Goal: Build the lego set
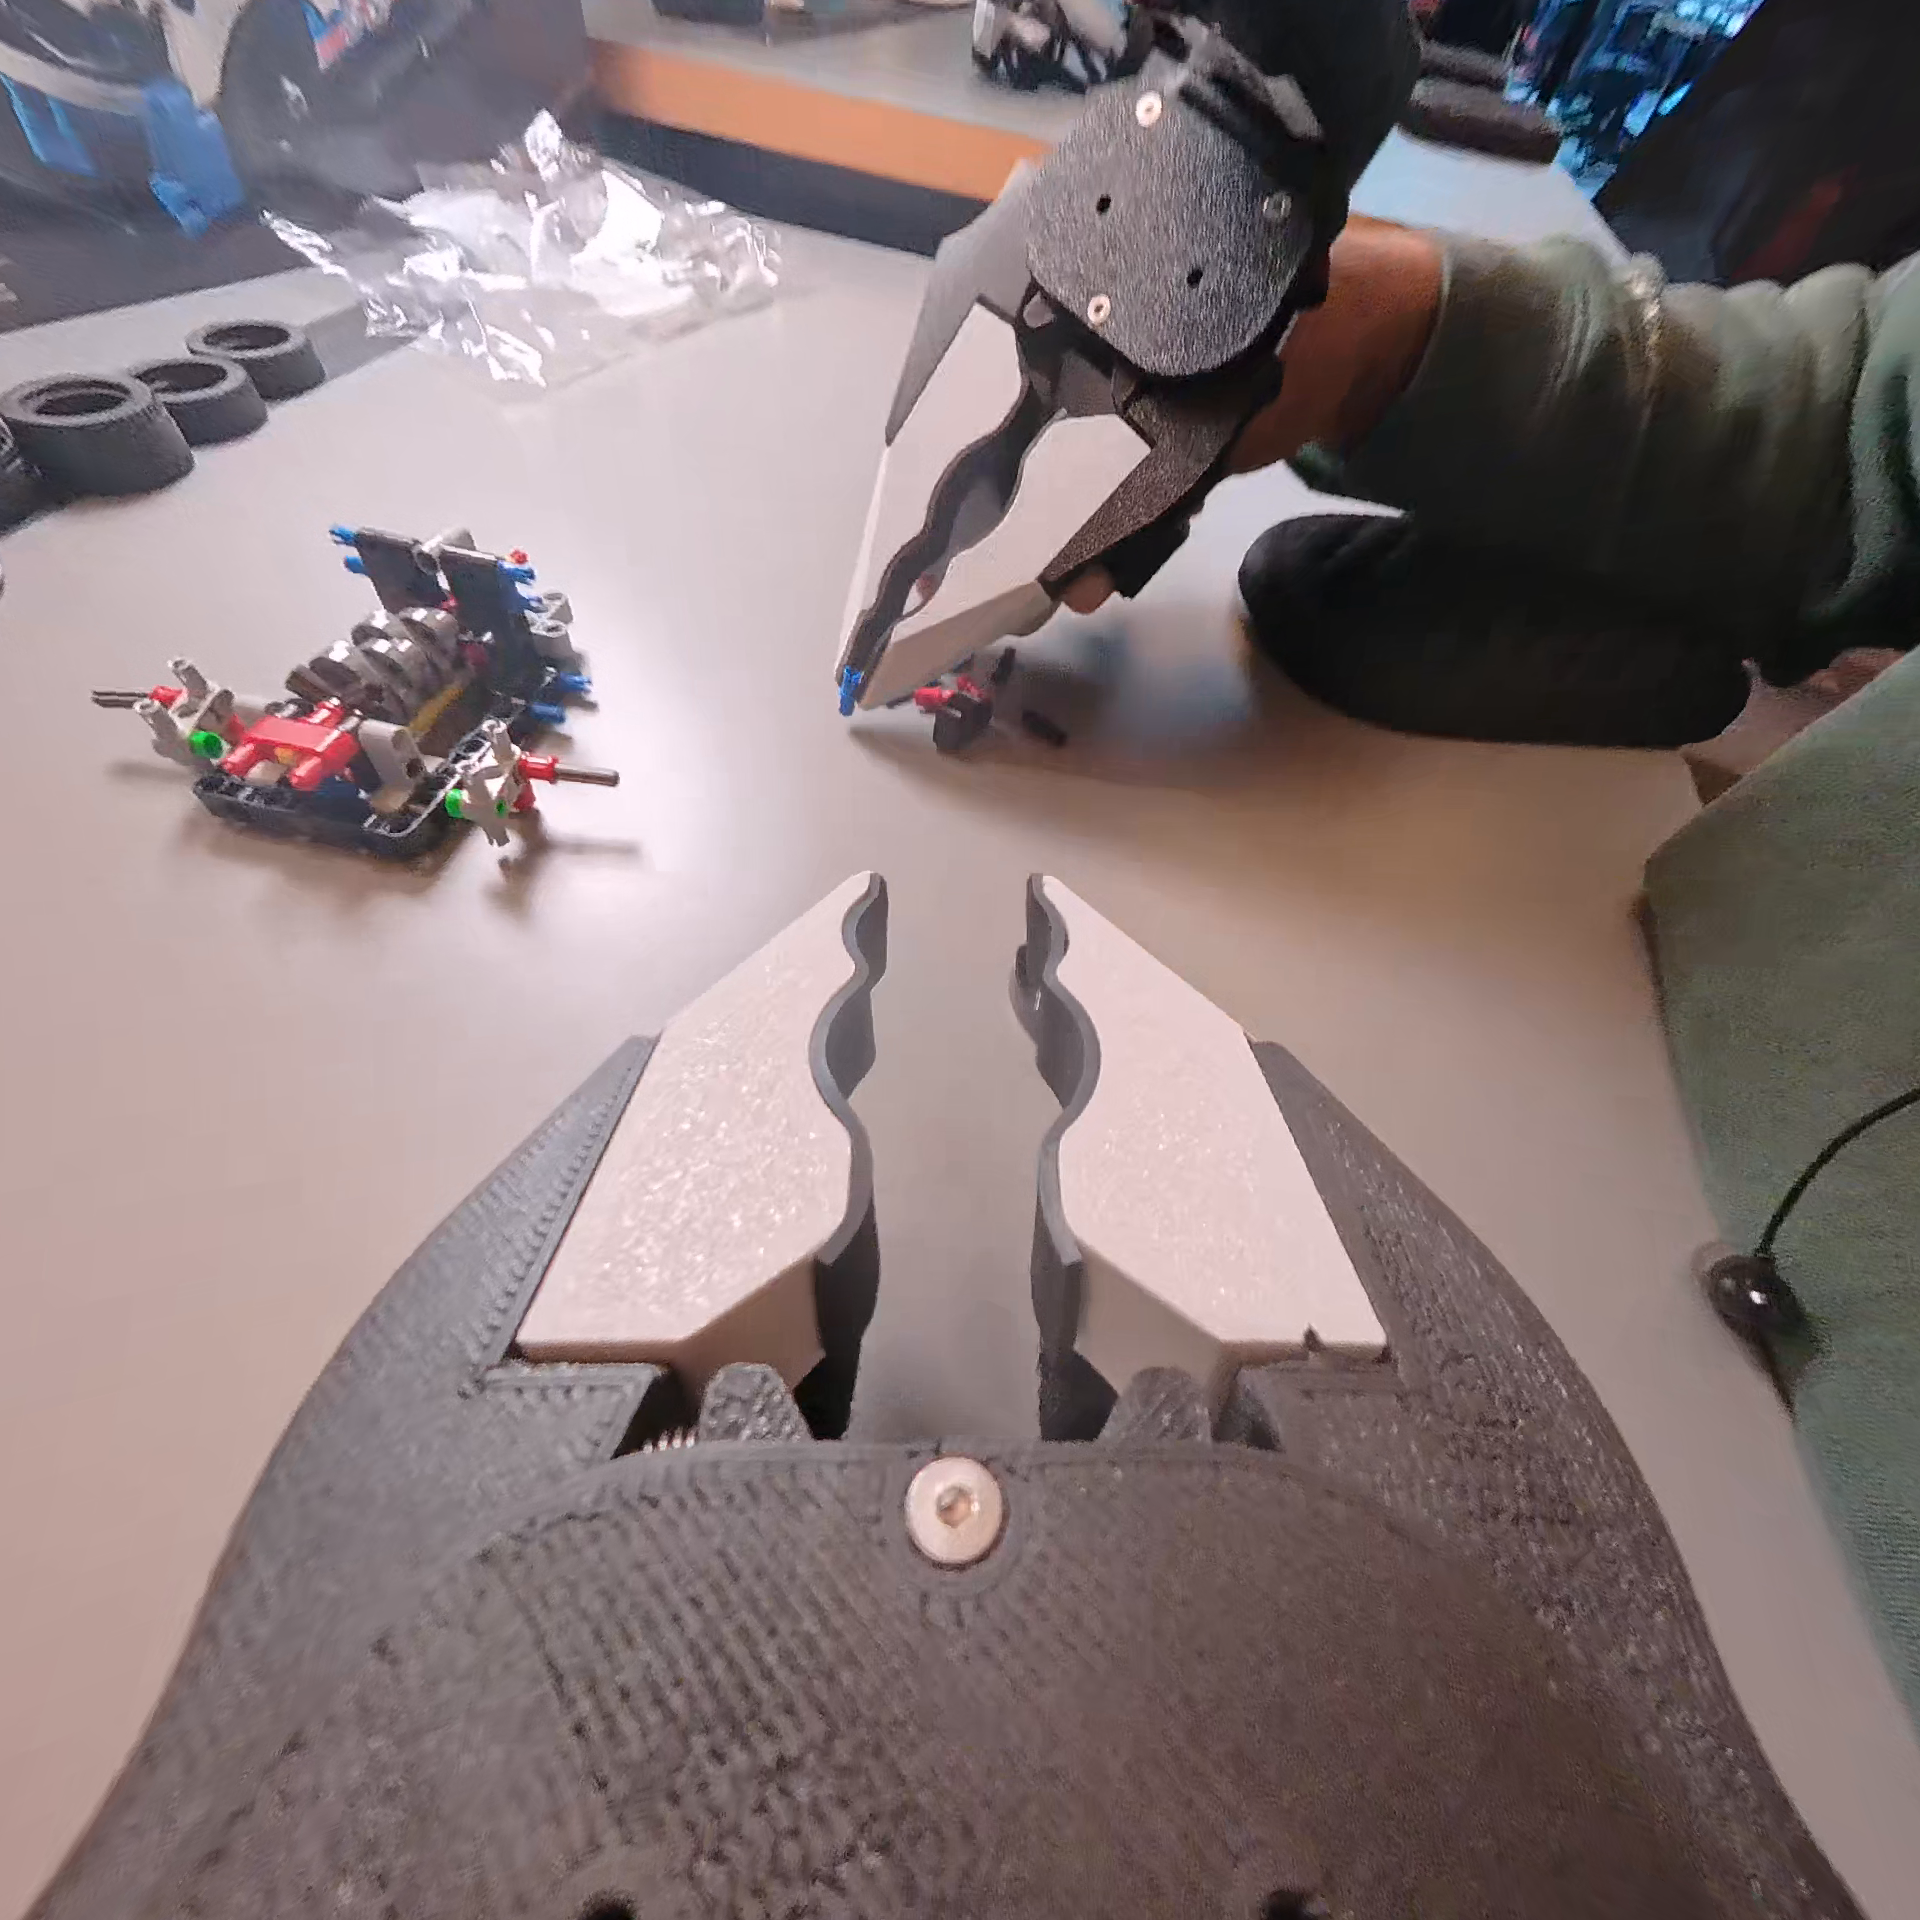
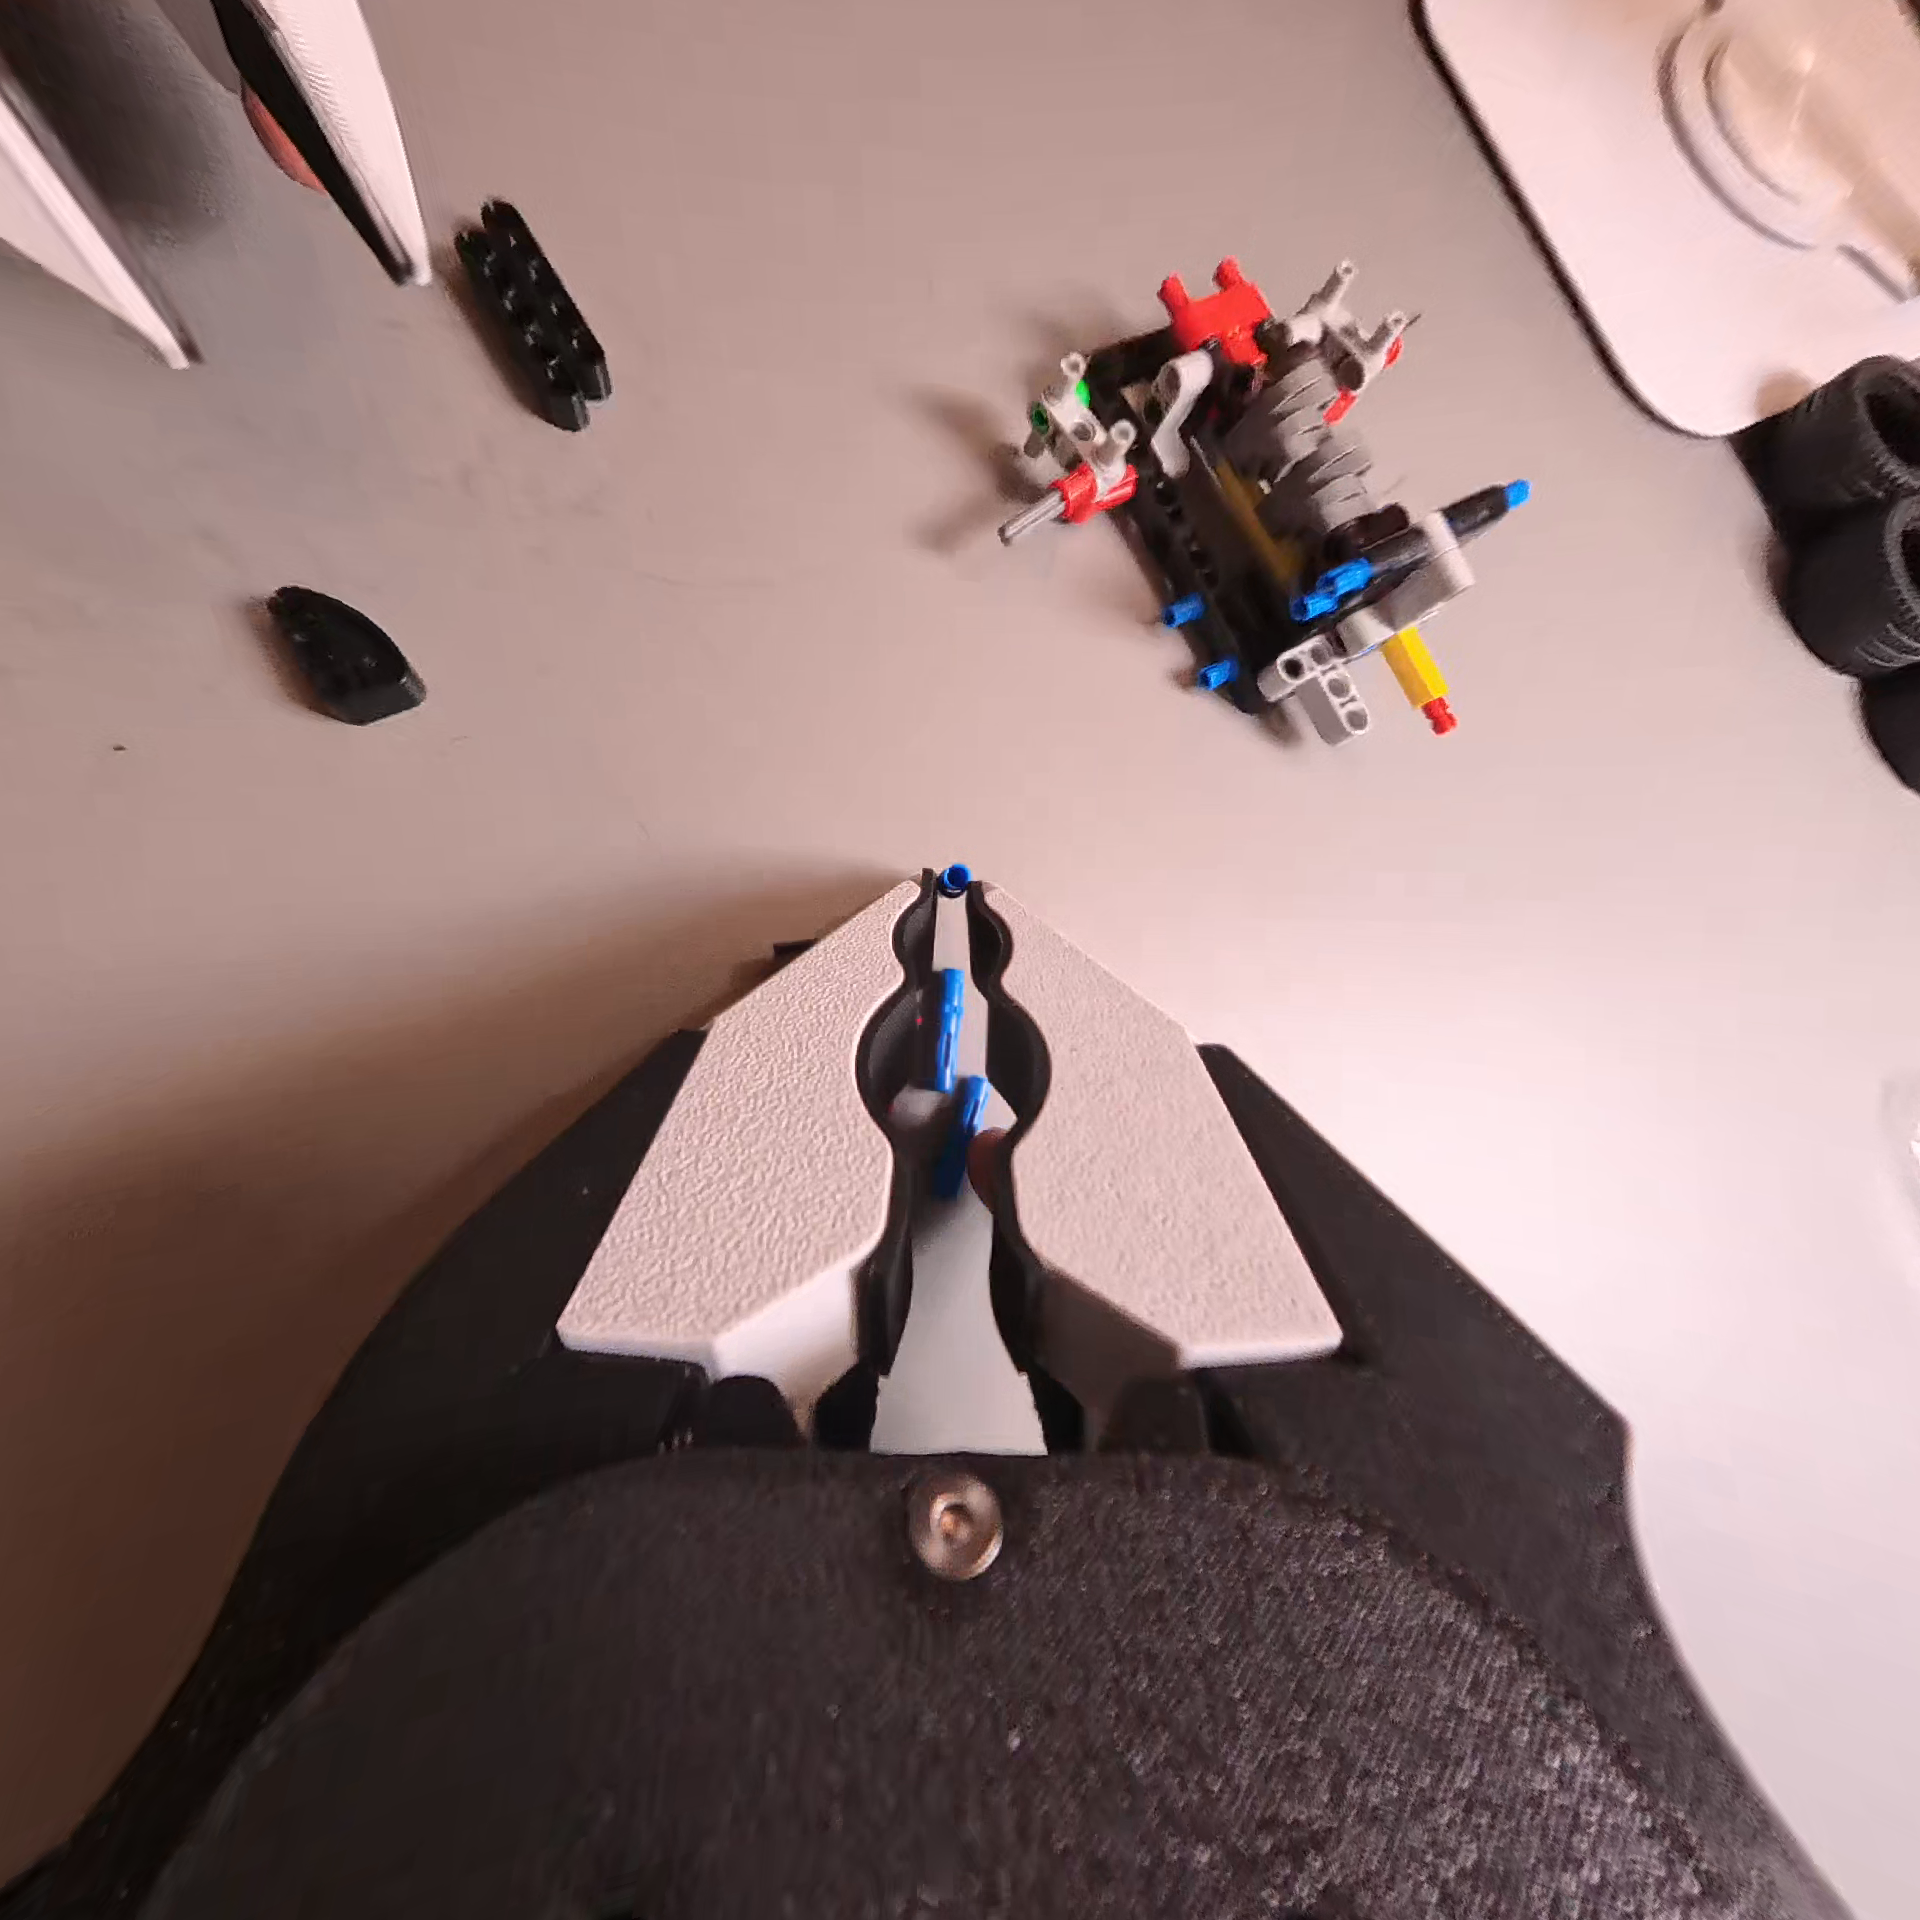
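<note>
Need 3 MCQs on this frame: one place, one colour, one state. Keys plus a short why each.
1. The chassis build sits: A) on the table B) in the left gripper C) on the tires
2. The pin in the right gripper is: A) red B) blue C) yellow
3. The left gripper is: A) shut on a beam B) open, empty C) shut on a tire

Answers: 1 A, it rests on the table away from both grippers; 2 B, a blue tip shows between the fingertips; 3 B, bare table shows through the gap.

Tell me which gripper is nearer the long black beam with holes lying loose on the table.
Left. In the right wrist view the left gripper's fingertips hang just beside the black beam, while the right gripper, shut on a blue pin, sits well back from it.
</note>
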